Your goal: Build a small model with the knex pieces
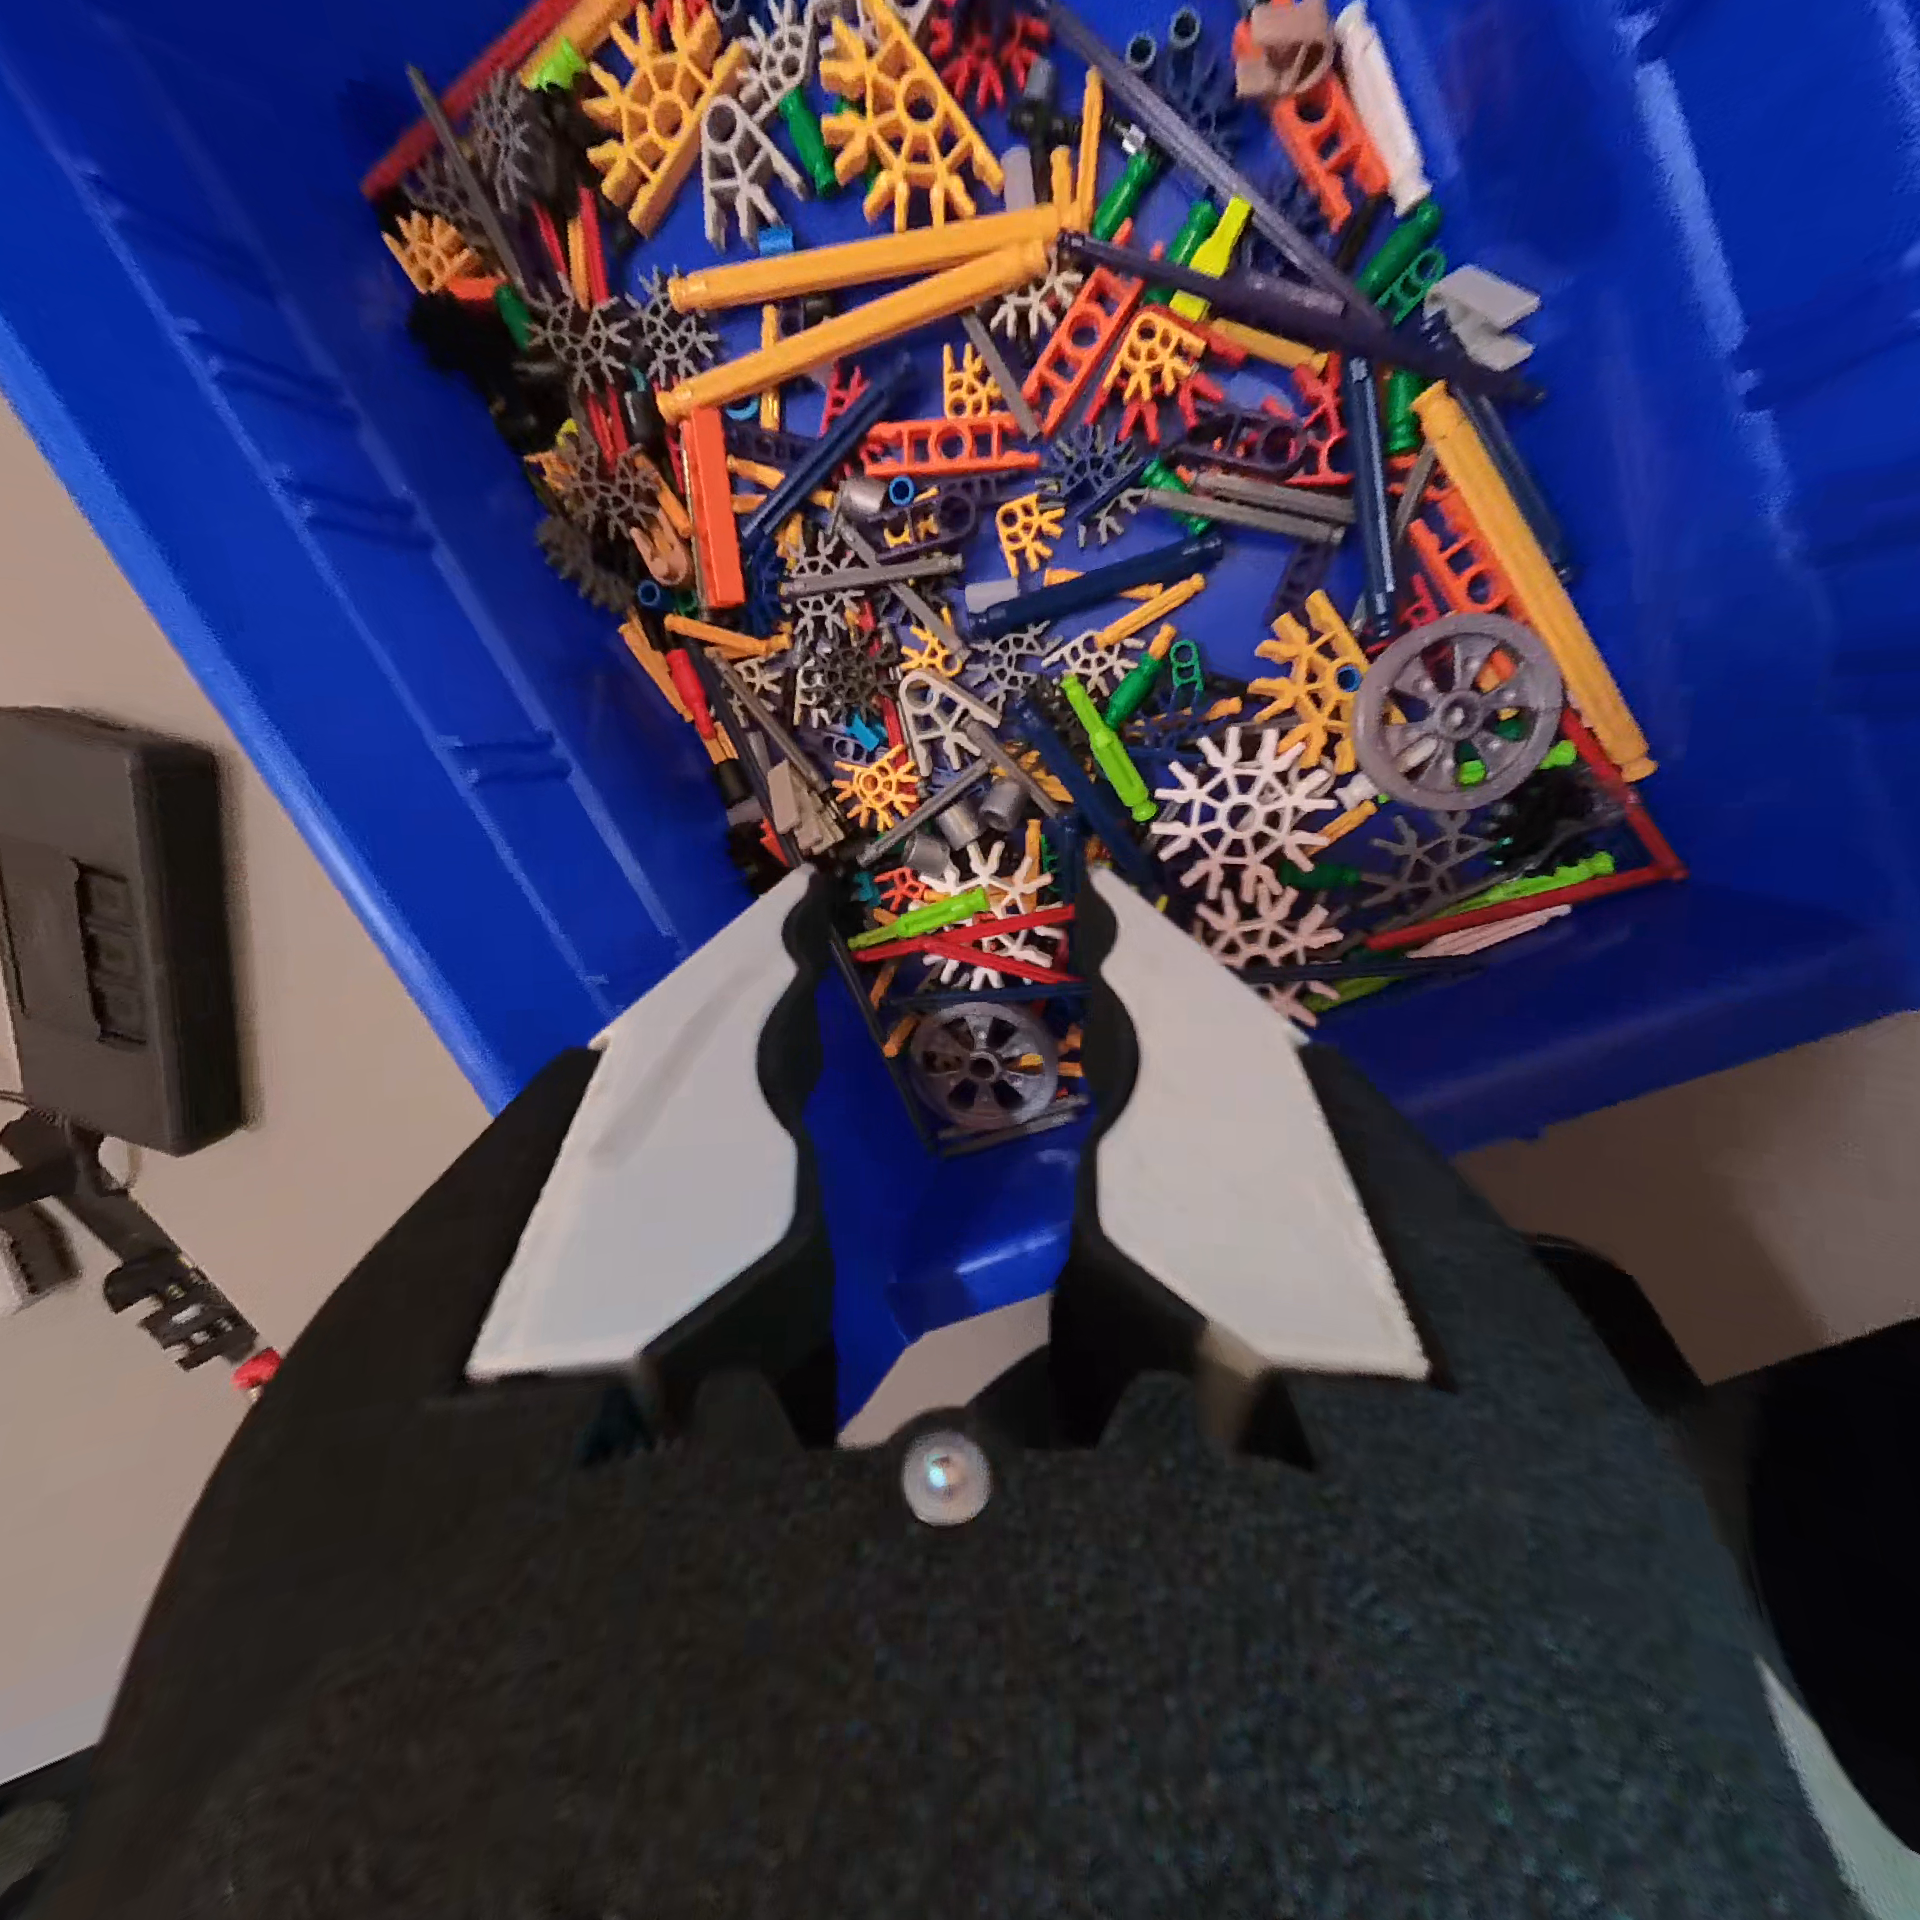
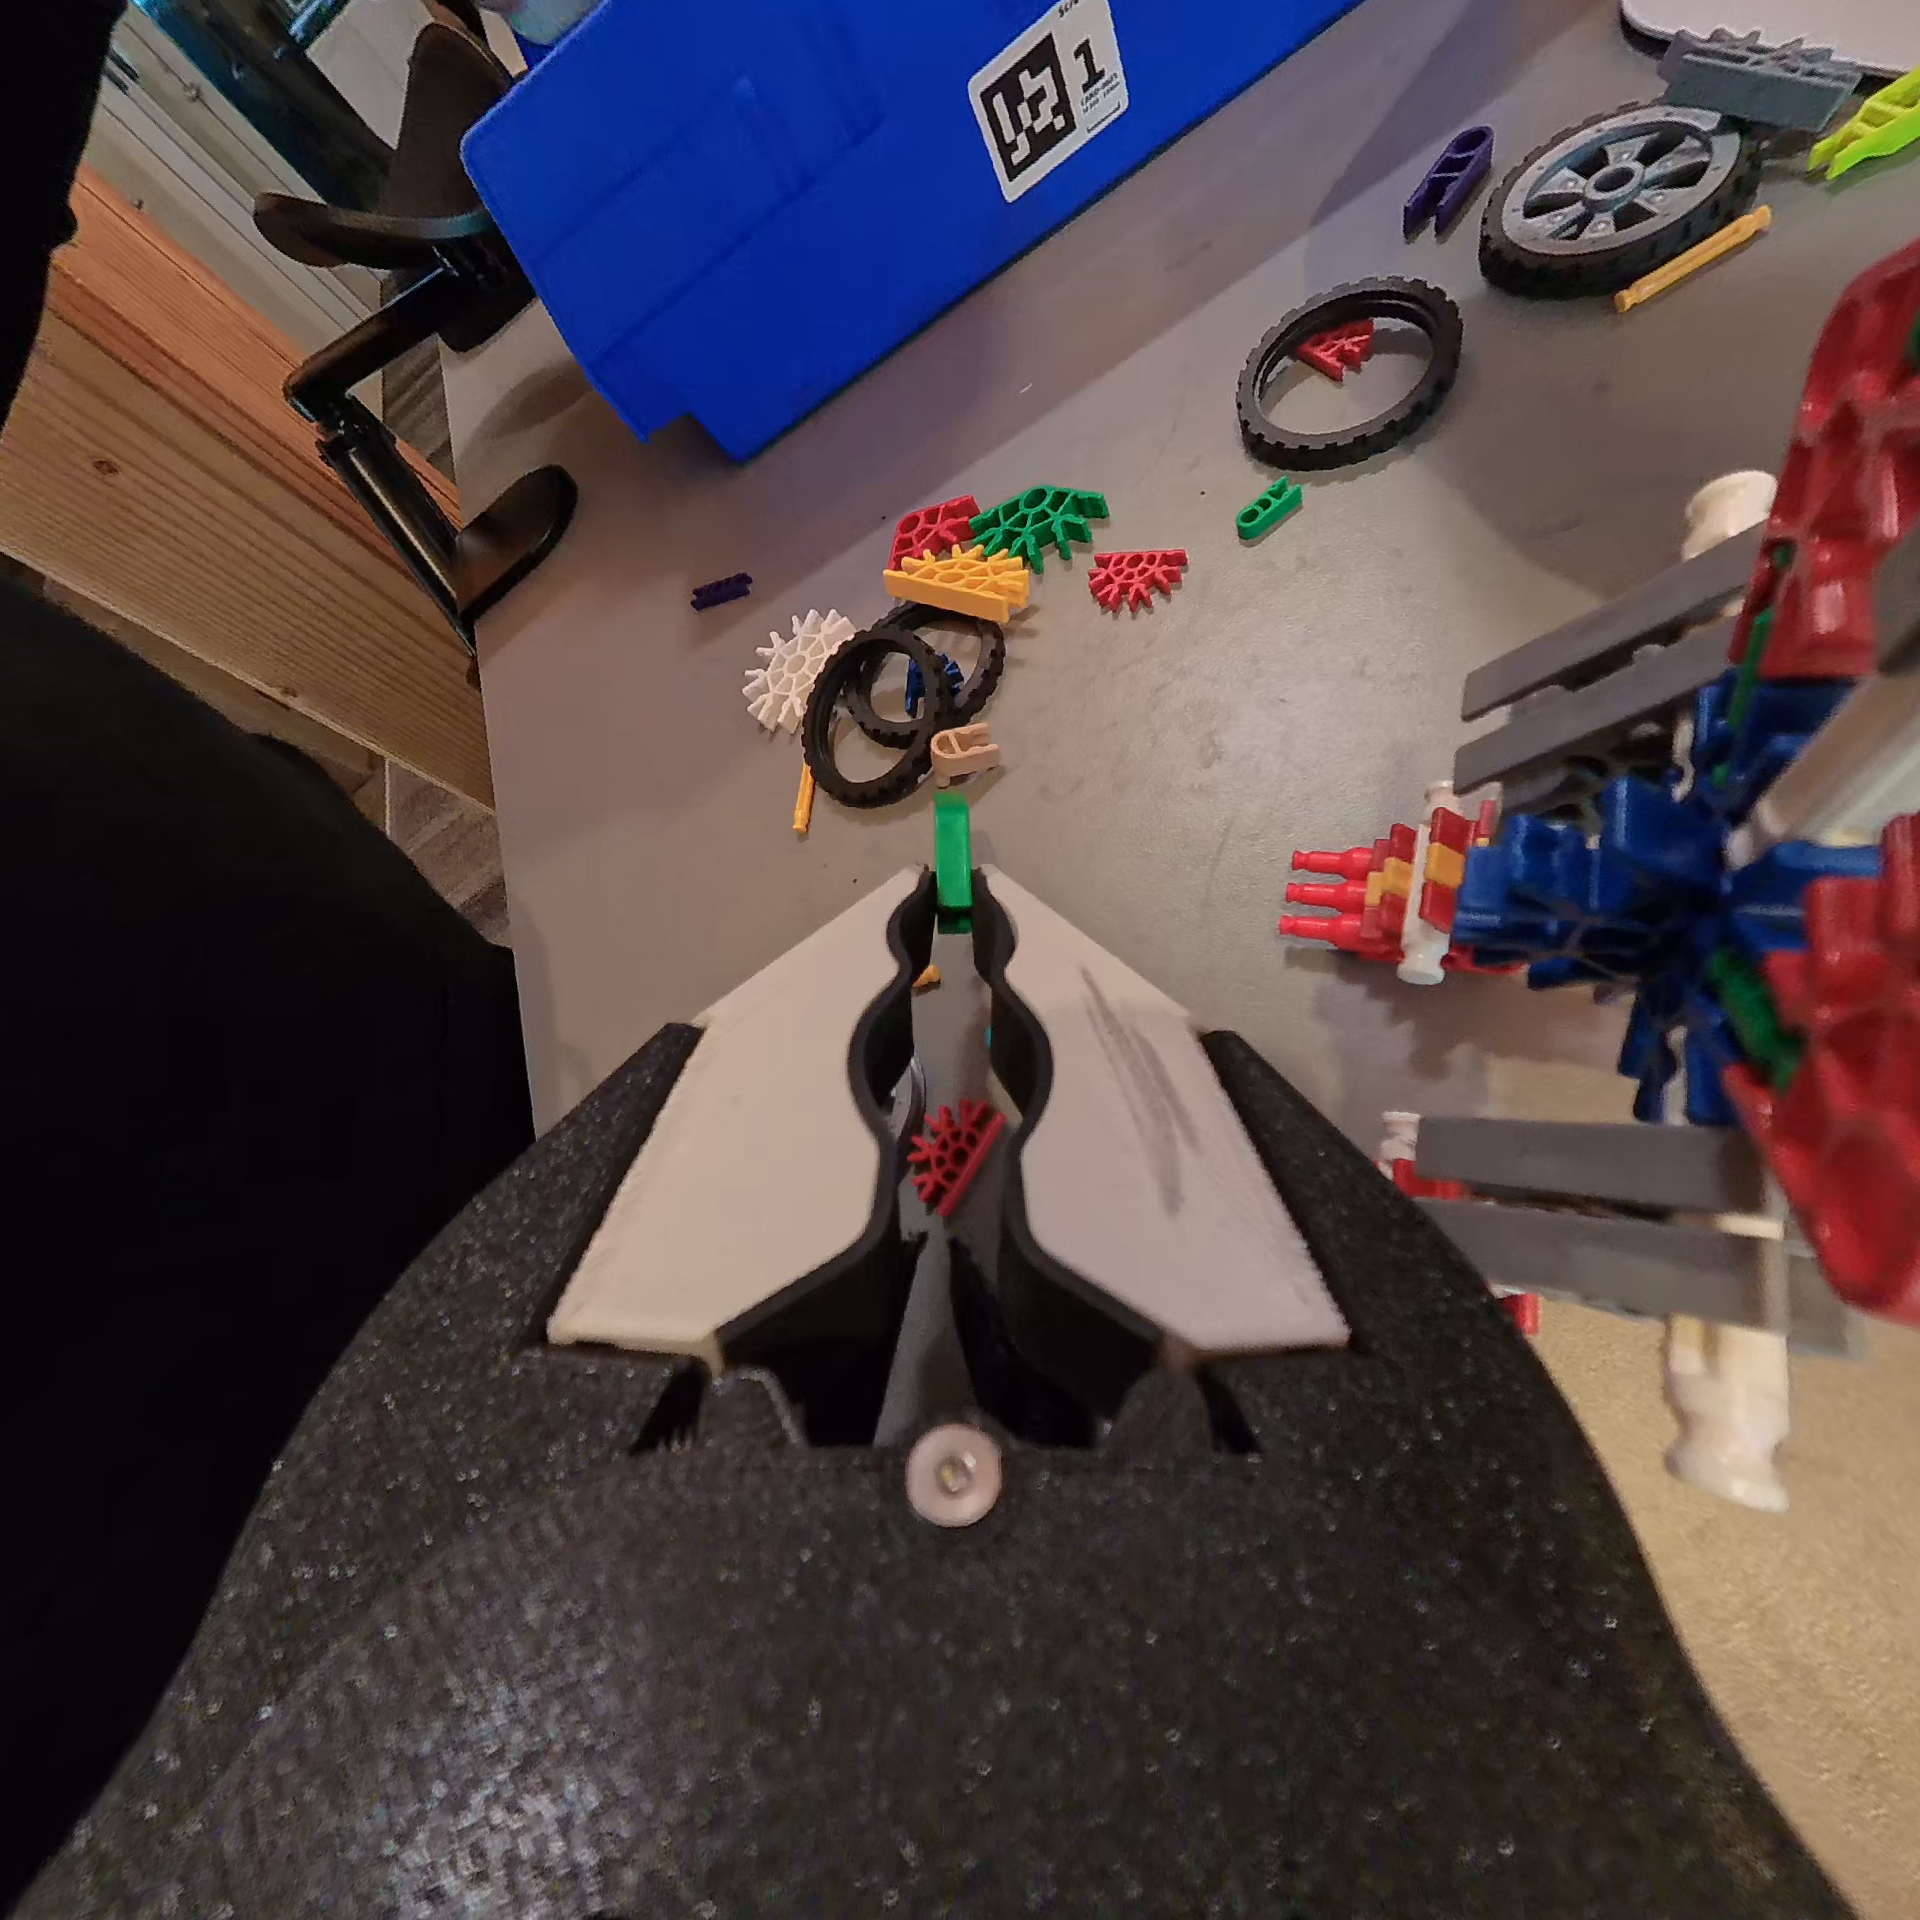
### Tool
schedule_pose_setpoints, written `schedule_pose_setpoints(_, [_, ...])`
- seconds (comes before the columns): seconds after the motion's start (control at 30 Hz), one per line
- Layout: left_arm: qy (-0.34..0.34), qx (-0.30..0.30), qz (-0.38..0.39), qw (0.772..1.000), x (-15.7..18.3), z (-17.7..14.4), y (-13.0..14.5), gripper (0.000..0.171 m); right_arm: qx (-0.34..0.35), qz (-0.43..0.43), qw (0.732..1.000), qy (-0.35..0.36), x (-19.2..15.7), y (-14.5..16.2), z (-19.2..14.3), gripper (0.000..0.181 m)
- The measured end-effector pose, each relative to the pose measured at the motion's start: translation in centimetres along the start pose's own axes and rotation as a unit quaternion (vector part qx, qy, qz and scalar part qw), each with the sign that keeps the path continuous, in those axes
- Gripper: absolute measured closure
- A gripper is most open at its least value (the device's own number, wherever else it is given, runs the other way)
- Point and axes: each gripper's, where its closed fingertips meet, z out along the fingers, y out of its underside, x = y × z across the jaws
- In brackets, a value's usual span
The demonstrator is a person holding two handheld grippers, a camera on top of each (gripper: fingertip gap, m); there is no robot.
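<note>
In the left wrist view my left gripper [image 1: 948,894] is open and empty, hanging over the near corner of a blue bin [image 1: 436,582] full of loose construction-toy rods, connectors and wheels. A grey wheel [image 1: 982,1065] and white snowflake connectors [image 1: 992,883] lie between its fingers, lower down in the bin. In the right wrist view my right gripper [image 2: 951,894] is shut on a small green piece [image 2: 951,847] that sticks out past the fingertips, above a grey table [image 2: 1143,748]. A red connector [image 2: 951,1148] lies on the table below the jaws.
Black tyre rings [image 2: 883,707], a tan clip [image 2: 964,753], and red, green, yellow and white connectors lie just ahead. A built red, blue and grey model [image 2: 1714,935] stands at right. A blue bin [image 2: 831,177], a large tyre [image 2: 1349,372] and a wheel [image 2: 1616,197] lie farther off. The table edge is at left. There is about 35 cm between the tips of the two grippers. Measured from the fingertips, the tan clip [image 2: 964,753] is 5 cm or so from the right gripper and 30 cm from the left.
</note>
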Motion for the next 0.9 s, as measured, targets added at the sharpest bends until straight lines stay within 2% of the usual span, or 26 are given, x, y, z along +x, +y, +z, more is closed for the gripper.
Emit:
schedule_pose_setpoints(0.23, [-0.017, -0.025, -0.005, 1.000, -1.5, 2.1, -0.4, 0.133, -0.001, 0.003, 1.000, 0.002, 0.2, 0.0, 0.0, 0.175])
schedule_pose_setpoints(0.57, [0.030, -0.085, 0.035, 0.995, 0.3, 3.5, 1.2, 0.133, -0.003, 0.013, 1.000, 0.003, 0.4, -0.1, 0.1, 0.175])
schedule_pose_setpoints(0.9, [0.072, -0.064, 0.054, 0.994, 2.4, 2.5, -0.3, 0.134, -0.008, 0.016, 1.000, 0.000, 0.4, 0.0, 0.2, 0.175])
